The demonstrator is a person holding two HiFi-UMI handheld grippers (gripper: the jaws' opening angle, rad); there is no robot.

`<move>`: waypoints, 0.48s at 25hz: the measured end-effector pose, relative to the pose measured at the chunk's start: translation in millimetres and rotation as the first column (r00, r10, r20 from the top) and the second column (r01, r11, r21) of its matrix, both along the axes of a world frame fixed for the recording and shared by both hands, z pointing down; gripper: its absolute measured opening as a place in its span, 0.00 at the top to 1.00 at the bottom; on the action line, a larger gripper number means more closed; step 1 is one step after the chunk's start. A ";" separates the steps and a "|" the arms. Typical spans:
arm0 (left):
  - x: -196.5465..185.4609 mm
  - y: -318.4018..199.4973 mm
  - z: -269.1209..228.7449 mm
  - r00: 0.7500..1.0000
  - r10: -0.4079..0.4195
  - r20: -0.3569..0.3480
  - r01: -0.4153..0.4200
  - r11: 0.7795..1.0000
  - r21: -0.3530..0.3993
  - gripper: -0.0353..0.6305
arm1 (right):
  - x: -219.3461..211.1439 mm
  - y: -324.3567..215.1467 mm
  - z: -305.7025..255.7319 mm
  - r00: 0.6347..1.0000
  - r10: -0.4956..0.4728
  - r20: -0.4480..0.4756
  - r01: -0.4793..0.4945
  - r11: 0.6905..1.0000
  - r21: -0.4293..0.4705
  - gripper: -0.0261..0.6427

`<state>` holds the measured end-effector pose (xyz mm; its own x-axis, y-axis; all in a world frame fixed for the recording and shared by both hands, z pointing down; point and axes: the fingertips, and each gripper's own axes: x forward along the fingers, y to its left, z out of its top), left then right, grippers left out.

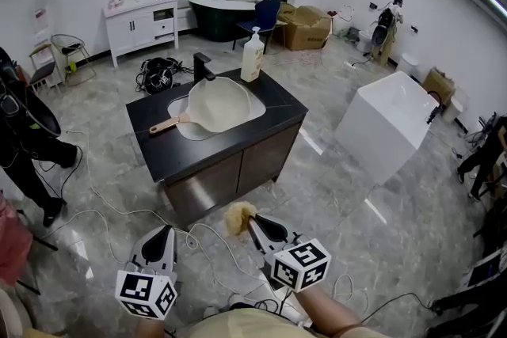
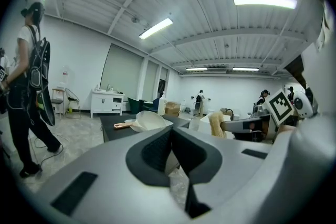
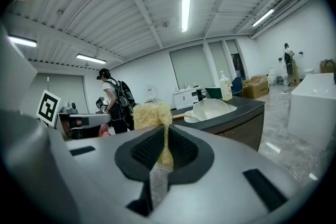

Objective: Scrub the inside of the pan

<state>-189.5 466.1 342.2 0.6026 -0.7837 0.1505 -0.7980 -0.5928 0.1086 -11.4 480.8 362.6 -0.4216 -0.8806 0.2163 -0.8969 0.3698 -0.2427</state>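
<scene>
Well back from the pan point(image 1: 224, 104), our right gripper point(image 1: 254, 228) clamps the scrubber point(image 1: 238, 215), our left gripper point(image 1: 167, 232) is clenched empty; that thin pinch may slip once we scrub.

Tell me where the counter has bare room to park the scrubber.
Bare counter: the right end in front of the soap bottle, and the strip between sink and front edge. Crowded: the back by the faucet; the pan fills the sink, handle over the left rim.
</scene>
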 end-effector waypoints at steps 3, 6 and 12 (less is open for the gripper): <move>7.9 -6.2 -0.4 1.000 -0.015 0.024 0.015 1.000 0.018 0.93 | 4.2 -5.0 -0.3 1.000 -0.012 0.007 0.012 1.000 -0.001 0.91; 18.6 -11.7 1.7 1.000 -0.017 0.023 0.017 1.000 0.005 0.93 | 9.3 -10.0 0.4 1.000 -0.025 0.013 0.025 1.000 -0.001 0.91; 33.9 -20.6 10.2 0.999 -0.036 0.037 0.036 0.999 -0.005 0.93 | 17.8 -23.5 10.2 0.998 -0.054 0.018 0.054 0.999 -0.006 0.91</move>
